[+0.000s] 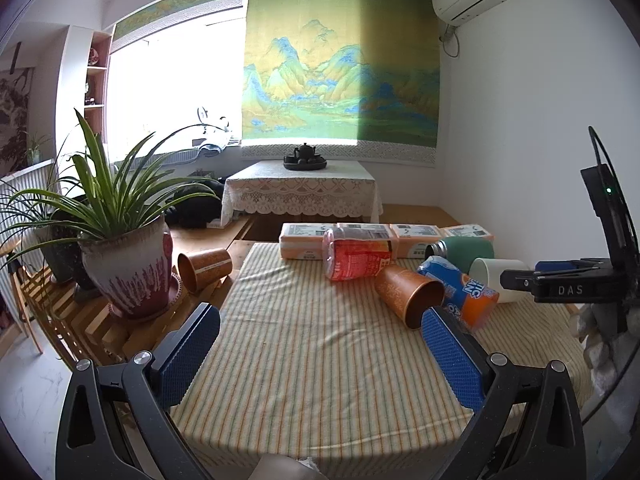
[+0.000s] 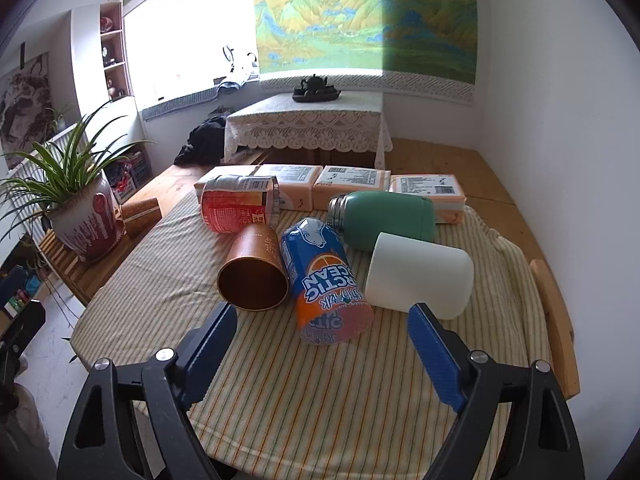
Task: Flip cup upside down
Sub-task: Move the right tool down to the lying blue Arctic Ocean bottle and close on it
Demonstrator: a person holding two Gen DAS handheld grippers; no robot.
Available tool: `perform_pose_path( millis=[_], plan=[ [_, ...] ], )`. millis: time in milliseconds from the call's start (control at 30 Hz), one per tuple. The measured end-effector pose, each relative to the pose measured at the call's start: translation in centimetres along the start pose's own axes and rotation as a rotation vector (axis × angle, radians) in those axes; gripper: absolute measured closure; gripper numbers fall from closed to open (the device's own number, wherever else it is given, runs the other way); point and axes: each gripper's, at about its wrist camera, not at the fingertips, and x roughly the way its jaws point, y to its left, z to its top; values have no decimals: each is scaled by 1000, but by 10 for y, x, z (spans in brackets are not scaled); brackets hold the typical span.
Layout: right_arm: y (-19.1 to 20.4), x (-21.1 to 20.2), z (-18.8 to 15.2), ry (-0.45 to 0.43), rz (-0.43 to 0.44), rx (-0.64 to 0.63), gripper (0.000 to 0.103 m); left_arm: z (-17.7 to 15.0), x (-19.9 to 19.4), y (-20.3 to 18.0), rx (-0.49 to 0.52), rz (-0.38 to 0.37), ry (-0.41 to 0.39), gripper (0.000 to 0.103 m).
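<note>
A brown paper cup (image 2: 253, 270) lies on its side on the striped cloth, mouth toward me; it also shows in the left wrist view (image 1: 410, 294). A white cup (image 2: 420, 280) lies on its side to the right, also in the left wrist view (image 1: 490, 274). A second brown cup (image 1: 204, 266) lies by the plant pot. My right gripper (image 2: 320, 328) is open and empty, just short of the orange-blue can (image 2: 326, 280). My left gripper (image 1: 320, 332) is open and empty over the cloth; its right finger (image 1: 448, 356) overlaps the cup's mouth in view.
A red-labelled bottle (image 2: 240, 204), a green flask (image 2: 386, 218) and several orange packs (image 2: 352, 184) lie at the table's far side. A potted plant (image 1: 128, 264) stands left on a slatted stand. The right gripper's body (image 1: 568, 280) shows at the right edge.
</note>
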Motion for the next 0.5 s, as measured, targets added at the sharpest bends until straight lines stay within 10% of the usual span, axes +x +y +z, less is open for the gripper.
perform_pose_path(
  millis=[500],
  plan=[
    [-13, 95, 44, 306, 108, -34, 48, -3, 13, 35, -35, 74, 26, 1]
  ],
)
